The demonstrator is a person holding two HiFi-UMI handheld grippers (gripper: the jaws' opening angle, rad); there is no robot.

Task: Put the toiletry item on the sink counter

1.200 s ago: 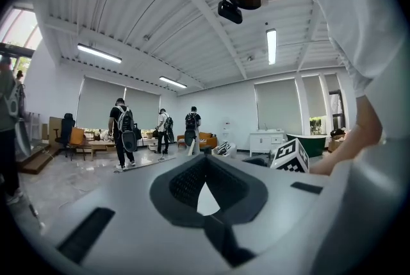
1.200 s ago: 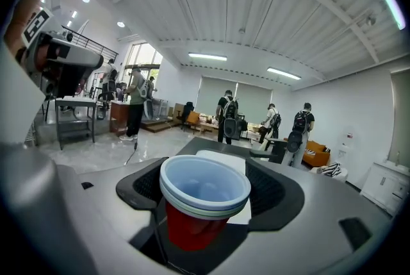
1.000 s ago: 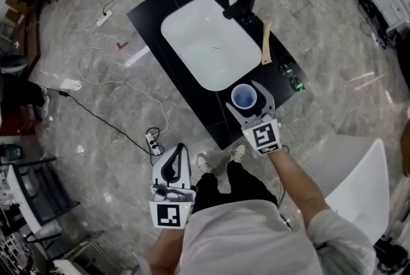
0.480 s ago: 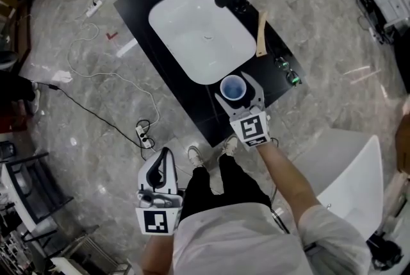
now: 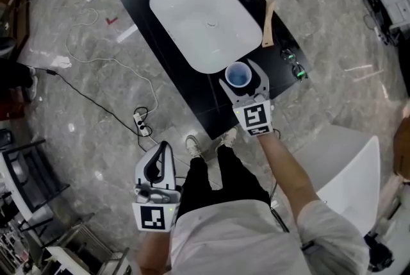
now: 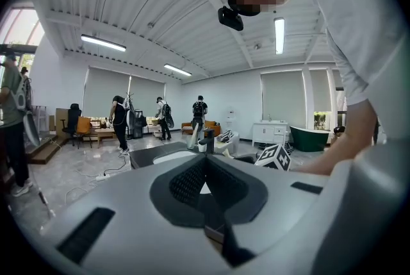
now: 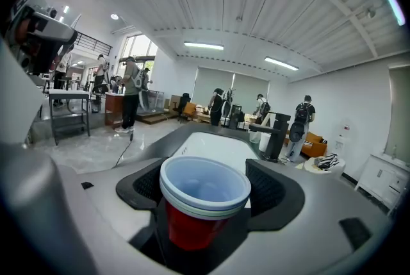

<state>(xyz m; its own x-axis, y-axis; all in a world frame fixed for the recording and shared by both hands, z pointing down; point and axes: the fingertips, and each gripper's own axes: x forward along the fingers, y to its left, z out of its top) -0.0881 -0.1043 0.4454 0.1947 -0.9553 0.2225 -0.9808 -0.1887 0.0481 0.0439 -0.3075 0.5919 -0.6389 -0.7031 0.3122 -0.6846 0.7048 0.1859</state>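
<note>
The right claw [image 5: 243,79] is clamped on a cup [image 7: 200,202], pale blue at the rim and inside and red on the outside, with a pad against either side. It holds the cup just above centre in the head view, at the black desk's [image 5: 139,0] near edge, just below and right of the white basin [image 5: 204,18]. I can't tell whether the cup's base touches the desk. The left claw [image 5: 164,147] hangs at the lower left over the floor [image 5: 77,107], jaws pressed together on nothing.
</note>
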